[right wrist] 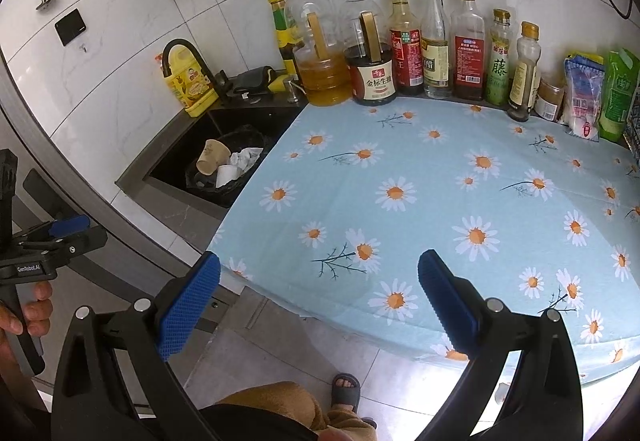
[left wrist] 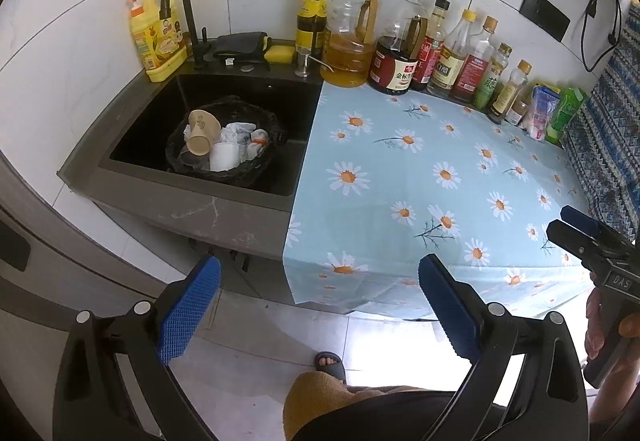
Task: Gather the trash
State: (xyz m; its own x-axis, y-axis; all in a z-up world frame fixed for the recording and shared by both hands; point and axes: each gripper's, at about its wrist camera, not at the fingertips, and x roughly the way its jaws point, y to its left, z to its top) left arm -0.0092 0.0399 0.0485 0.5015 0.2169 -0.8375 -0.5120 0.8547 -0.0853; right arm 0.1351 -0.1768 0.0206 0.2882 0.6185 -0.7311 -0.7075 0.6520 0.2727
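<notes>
A black trash bag (left wrist: 268, 161) sits in the dark sink (left wrist: 148, 121), holding tan paper cups (left wrist: 200, 139), a white cup (left wrist: 224, 157) and crumpled tissues (left wrist: 240, 131). The right wrist view shows the same trash bag (right wrist: 244, 181) and cups (right wrist: 212, 157) at the left. My left gripper (left wrist: 318, 305) is open and empty, held in front of the counter edge, well short of the sink. My right gripper (right wrist: 320, 301) is also open and empty, over the near edge of the daisy cloth (right wrist: 400, 193). Each gripper shows at the edge of the other's view.
Oil, sauce and vinegar bottles (left wrist: 400, 53) line the wall behind the blue daisy cloth (left wrist: 400, 181), with packets (left wrist: 552, 113) at the right. A faucet (left wrist: 180, 13), a yellow detergent jug (left wrist: 156, 37) and a sponge (left wrist: 280, 53) stand behind the sink. A slippered foot (left wrist: 330, 363) is on the floor.
</notes>
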